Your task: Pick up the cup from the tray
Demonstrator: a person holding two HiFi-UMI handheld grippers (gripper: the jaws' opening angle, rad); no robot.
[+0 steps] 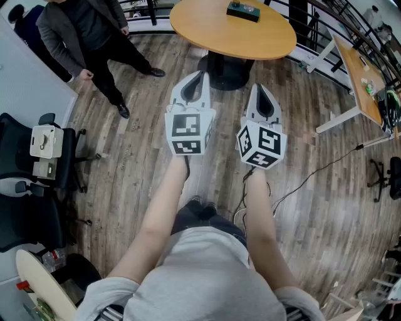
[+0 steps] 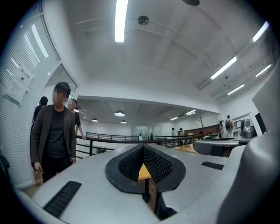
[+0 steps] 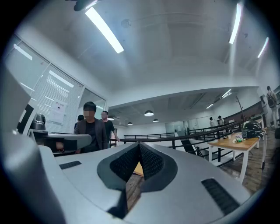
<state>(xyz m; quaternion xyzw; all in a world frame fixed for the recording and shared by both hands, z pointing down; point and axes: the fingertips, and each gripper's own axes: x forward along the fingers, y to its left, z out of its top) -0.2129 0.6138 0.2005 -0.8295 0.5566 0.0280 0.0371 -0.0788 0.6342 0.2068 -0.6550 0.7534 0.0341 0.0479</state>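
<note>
Held side by side over the wooden floor, both grippers point at a round wooden table (image 1: 207, 31). At the table's far edge lies a small dark tray-like thing (image 1: 243, 10); I cannot make out a cup on it. The left gripper (image 1: 199, 76) has its jaws closed together at the tip, with nothing between them, as the left gripper view shows too (image 2: 142, 147). The right gripper (image 1: 260, 88) is likewise shut and empty (image 3: 140, 144). A sliver of the table's top shows through the gap behind each pair of pads.
A person in a dark jacket (image 1: 88, 37) stands at the far left, also seen as a person (image 2: 54, 135) beside the left gripper. A black office chair (image 1: 25, 182) is at the left, a wooden desk (image 1: 362, 75) at the right, a cable (image 1: 313, 175) on the floor.
</note>
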